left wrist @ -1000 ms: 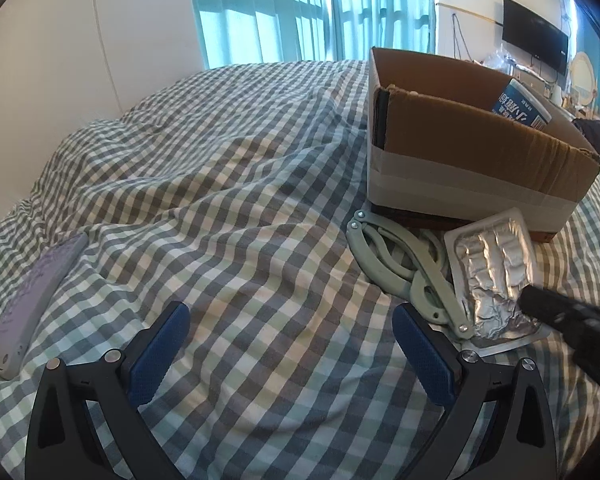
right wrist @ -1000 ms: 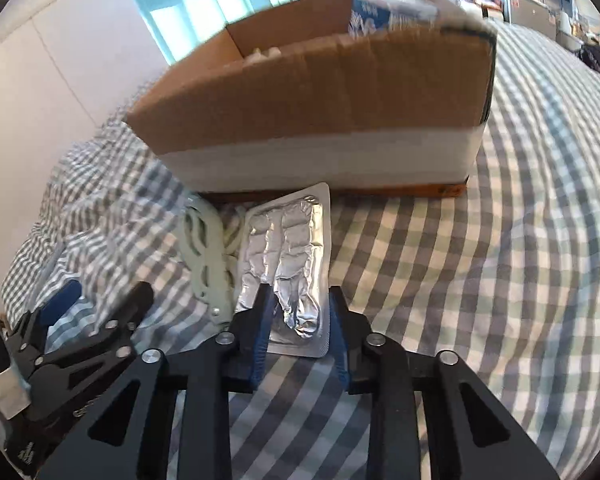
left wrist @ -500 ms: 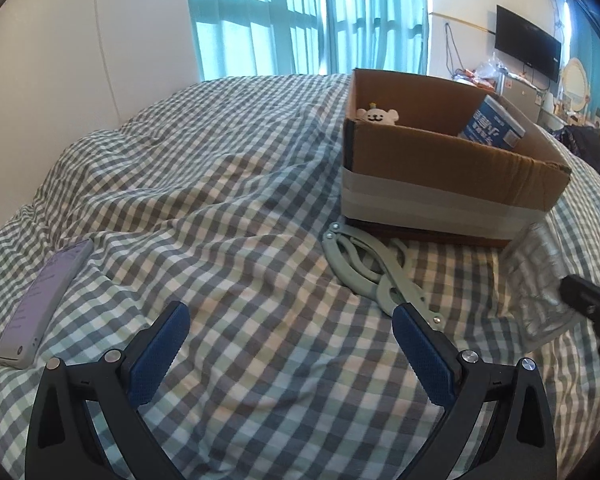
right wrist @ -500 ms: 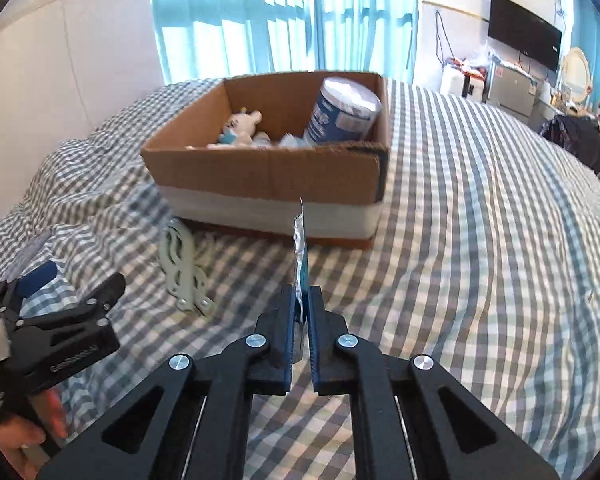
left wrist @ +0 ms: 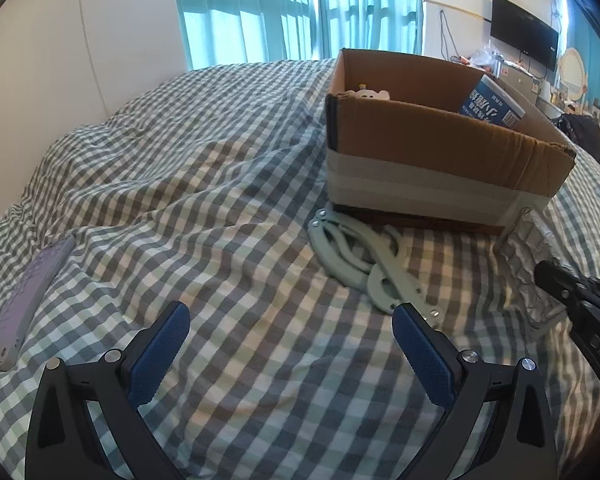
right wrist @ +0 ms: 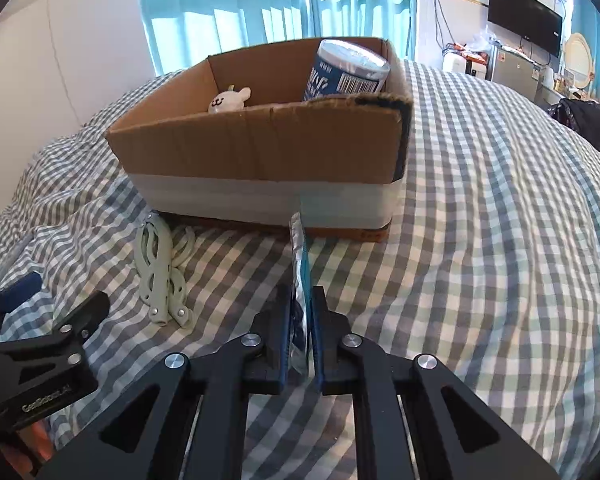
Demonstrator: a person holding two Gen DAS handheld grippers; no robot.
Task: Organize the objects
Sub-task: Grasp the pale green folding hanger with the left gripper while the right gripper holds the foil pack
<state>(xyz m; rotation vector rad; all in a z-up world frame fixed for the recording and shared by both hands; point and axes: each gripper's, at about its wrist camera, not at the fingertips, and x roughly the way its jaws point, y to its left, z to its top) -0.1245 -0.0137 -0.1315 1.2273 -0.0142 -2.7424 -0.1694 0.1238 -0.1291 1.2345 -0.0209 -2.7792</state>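
the right tool [right wrist: 300,316] is sitting low in the middle of the right wrist view, and its 2 fingers are squeezing tight on a silver pill sheet [right wrist: 299,264]. the pill sheet is standing on its edge, sticking up from the fingers toward the cardboard box [right wrist: 260,148], which is filling the upper middle of the frame. in the left wrist view the pill sheet [left wrist: 528,276] is showing at the right edge, up off the bed, just in front of the box's near right corner, with the right tool [left wrist: 556,284] holding its lower end.

the left tool [left wrist: 292,344] is at the bottom of its own view with its 2 blue pads spread wide apart, and it is holding nothing. it is hanging over the checked bed [left wrist: 220,200].

the cardboard box [left wrist: 440,160] is sitting on the bed in the upper right of the left wrist view. inside it a blue and white can [right wrist: 346,70] is leaning at the right side, and a small white plush toy [right wrist: 228,100] is lying at the left side.

a pale green folding hanger [left wrist: 364,264] is lying flat on the bed just in front of the box, near the middle right of the left wrist view. a light purple remote [left wrist: 28,300] is lying at the far left edge, well apart from the box.
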